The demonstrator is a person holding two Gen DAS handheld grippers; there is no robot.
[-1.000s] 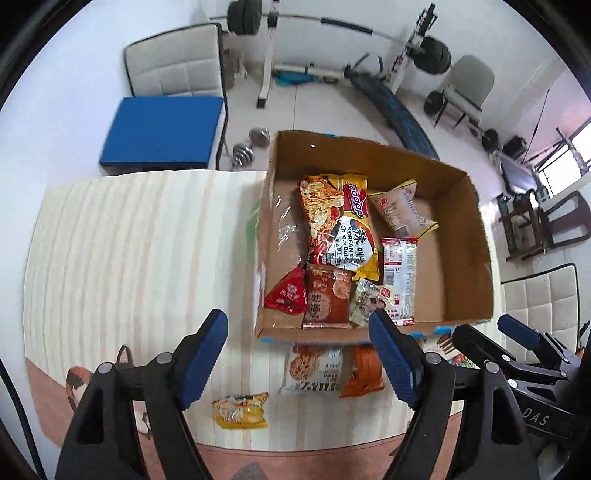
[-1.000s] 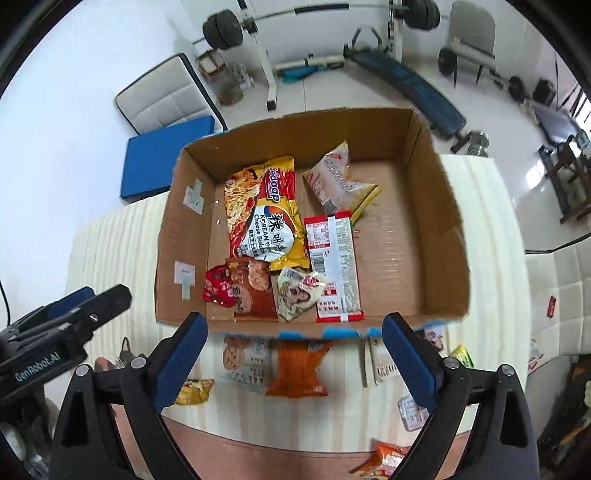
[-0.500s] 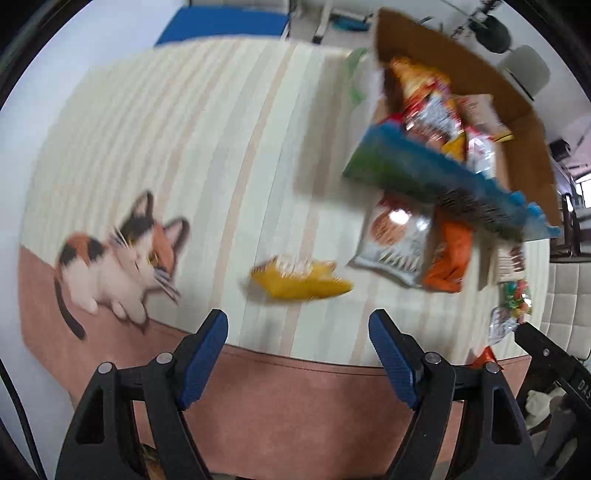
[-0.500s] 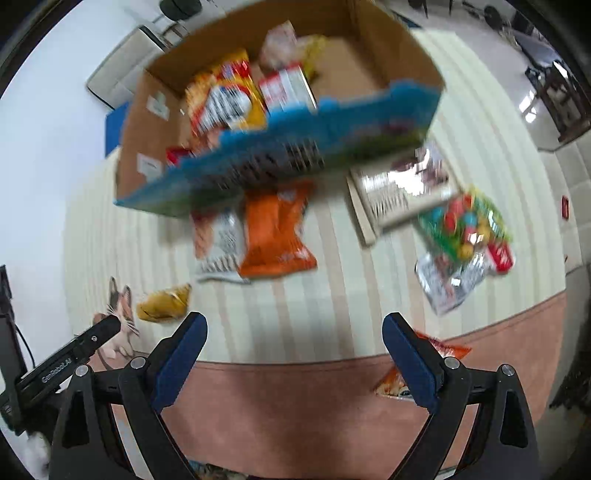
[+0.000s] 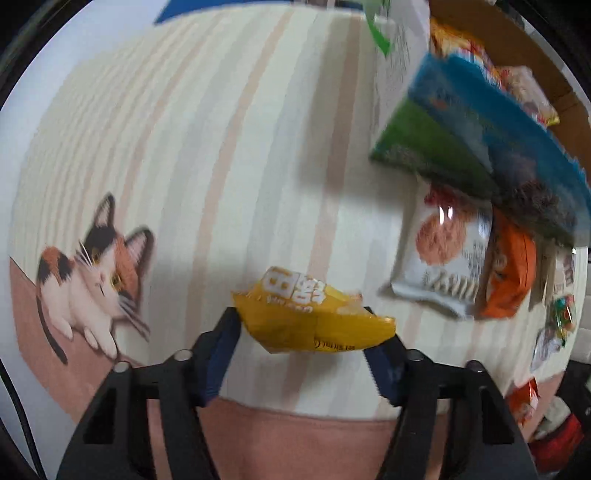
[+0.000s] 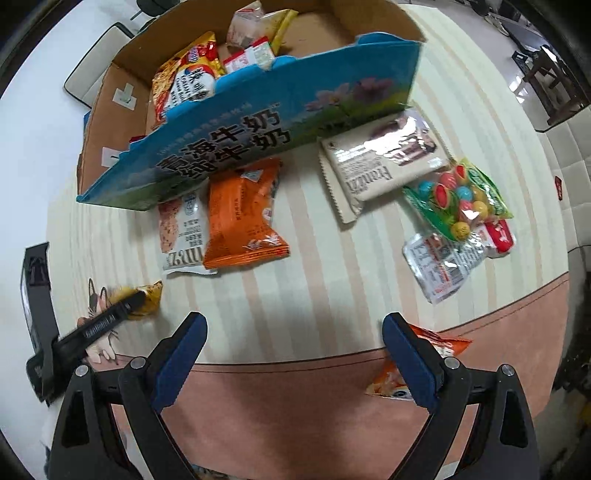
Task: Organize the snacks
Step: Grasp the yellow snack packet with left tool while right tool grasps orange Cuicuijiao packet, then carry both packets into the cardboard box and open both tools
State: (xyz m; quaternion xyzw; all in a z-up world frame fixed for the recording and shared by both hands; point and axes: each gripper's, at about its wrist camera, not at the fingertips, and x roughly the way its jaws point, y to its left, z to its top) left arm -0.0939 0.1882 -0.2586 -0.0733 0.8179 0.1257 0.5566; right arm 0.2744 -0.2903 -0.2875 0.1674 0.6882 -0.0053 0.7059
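Room: white floor with a padded chair [image 6: 94, 59] at upper left in the right wrist view and dark furniture [image 6: 546, 77] at upper right; blue mat corner [image 5: 207, 9] at the top edge of the left view.

Bench [image 6: 332, 280]: cream cloth with pale vertical stripes, a salmon-brown band along the near edge, and a calico cat print [image 5: 88, 273] at the left end.

Cardboard box [image 6: 122, 122] sits at the far side, its blue printed front wall facing the cameras, with several snack packs inside, including a yellow-red noodle pack [image 6: 188, 74].

Loose snacks lie on the cloth in front of the box. White cookie pack [image 6: 183, 232] and orange pack [image 6: 242, 214] lie side by side, touching, with their tops tucked under the box front. Beige wafer pack [image 6: 380, 162] is to the right. Just beside it is the green candy bag [image 6: 458, 195], which overlaps a clear-white pack [image 6: 447, 258]. Another orange pack [image 6: 410, 365] lies on the brown band, partly behind the right finger.

Left gripper [image 5: 310, 332]: jaws clamped on the small yellow snack pack [image 5: 310, 317] near the cat print. Can't tell if the pack is lifted or still touching the cloth.

Right gripper [image 6: 293, 332]: jaws wide apart and holding nothing, over the near edge of the bench.
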